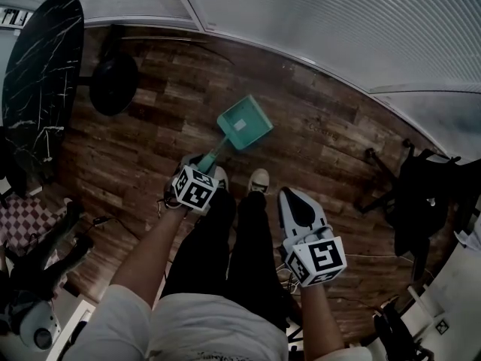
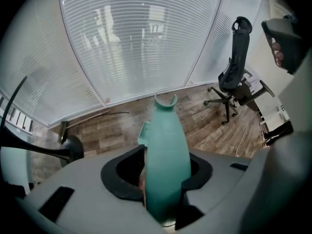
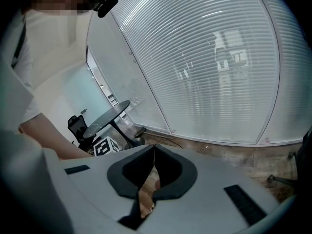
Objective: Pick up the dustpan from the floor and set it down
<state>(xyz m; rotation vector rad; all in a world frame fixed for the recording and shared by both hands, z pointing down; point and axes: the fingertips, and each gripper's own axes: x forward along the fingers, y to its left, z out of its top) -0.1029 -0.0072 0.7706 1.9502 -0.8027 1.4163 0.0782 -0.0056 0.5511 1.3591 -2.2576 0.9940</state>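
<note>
One teal plastic dustpan (image 1: 244,122), with a square scoop and a smooth tapering handle (image 2: 165,126), lay on the wood-plank floor (image 1: 150,149) at mid-frame. The left tongs (image 2: 166,153) stood apart around the handle; the right tongs (image 3: 154,149) were closed and empty.

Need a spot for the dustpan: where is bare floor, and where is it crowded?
Bare wood floor lies right of the dustpan, up to the blinds and across toward the office chair. Crowded: the left side by the round table, and near the shoes.
</note>
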